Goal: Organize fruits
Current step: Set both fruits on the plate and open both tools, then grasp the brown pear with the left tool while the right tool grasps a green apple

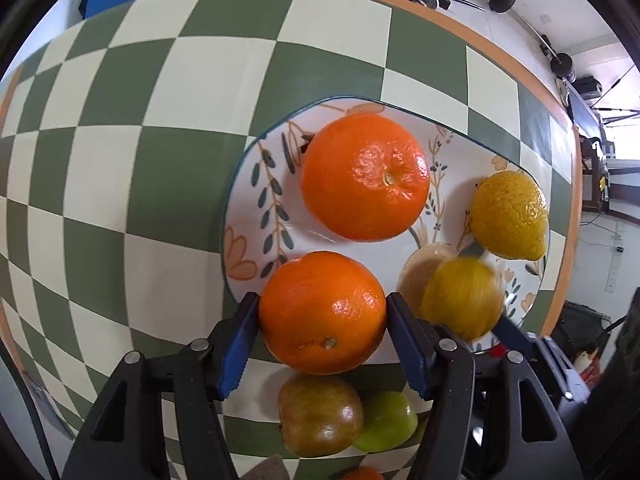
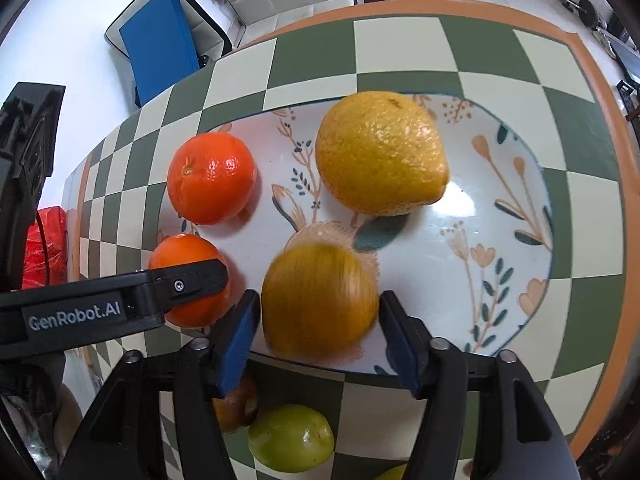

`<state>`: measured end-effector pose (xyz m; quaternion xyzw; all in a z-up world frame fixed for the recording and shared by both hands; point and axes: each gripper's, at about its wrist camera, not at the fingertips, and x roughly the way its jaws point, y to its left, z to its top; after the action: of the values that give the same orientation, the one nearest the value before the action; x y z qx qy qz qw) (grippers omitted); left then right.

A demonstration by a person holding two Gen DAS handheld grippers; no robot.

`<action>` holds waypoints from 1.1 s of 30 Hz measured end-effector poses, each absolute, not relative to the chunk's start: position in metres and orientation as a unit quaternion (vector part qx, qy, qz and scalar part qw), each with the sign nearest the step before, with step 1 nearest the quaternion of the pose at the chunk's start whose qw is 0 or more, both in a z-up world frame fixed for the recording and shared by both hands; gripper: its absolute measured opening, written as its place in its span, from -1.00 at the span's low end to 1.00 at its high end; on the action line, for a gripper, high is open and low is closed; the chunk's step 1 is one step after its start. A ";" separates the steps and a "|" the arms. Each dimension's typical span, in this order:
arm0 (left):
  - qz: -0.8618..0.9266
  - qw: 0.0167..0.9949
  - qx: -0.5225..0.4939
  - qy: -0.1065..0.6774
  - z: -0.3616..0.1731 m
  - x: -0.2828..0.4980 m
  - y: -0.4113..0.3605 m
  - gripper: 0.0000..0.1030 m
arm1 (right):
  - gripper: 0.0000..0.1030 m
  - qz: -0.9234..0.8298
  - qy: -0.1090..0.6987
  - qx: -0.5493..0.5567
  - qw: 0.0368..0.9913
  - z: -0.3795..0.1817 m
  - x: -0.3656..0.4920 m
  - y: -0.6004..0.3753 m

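A floral plate (image 1: 256,208) (image 2: 500,264) lies on the checkered table. On it sit an orange (image 1: 364,176) (image 2: 212,178) and a yellow citrus (image 1: 508,216) (image 2: 380,152). My left gripper (image 1: 322,314) is shut on a second orange (image 1: 322,312) (image 2: 188,256) at the plate's near left edge. My right gripper (image 2: 318,310) has its jaws around a blurred yellow citrus (image 2: 320,298) (image 1: 462,298) above the plate's near edge; a slight gap shows at the right pad, so whether it grips is unclear.
Below the grippers, on the table near the plate, lie a brownish apple (image 1: 320,416) (image 2: 236,402) and a green fruit (image 1: 386,420) (image 2: 290,438). The table's orange rim (image 2: 608,128) curves on the right. A blue chair (image 2: 160,44) stands beyond the table.
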<state>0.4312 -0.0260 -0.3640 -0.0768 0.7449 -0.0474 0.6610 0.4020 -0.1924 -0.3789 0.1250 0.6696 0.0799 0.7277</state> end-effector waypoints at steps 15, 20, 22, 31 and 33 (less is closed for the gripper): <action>-0.024 0.748 -0.005 0.664 -0.287 0.391 -0.012 0.73 | 0.86 -0.007 0.650 0.086 0.755 -0.318 0.366 -0.220; -0.023 0.768 0.004 0.640 -0.262 0.365 -0.008 0.73 | 0.86 -0.009 0.630 0.074 0.773 -0.284 0.348 -0.223; -0.023 0.776 0.005 0.630 -0.252 0.353 -0.008 0.73 | 0.86 -0.011 0.619 0.064 0.783 -0.271 0.339 -0.221; -0.041 0.806 0.013 0.591 -0.205 0.310 -0.013 0.73 | 0.86 -0.014 0.580 0.051 0.813 -0.210 0.295 -0.218; -0.046 0.810 0.012 0.585 -0.196 0.303 -0.014 0.73 | 0.86 -0.015 0.572 0.051 0.818 -0.199 0.286 -0.218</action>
<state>0.3029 -0.0135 -0.1960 0.0120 0.5851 -0.0463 0.8095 0.2861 -0.2179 -0.1989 0.0511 0.5724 -0.0146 0.8182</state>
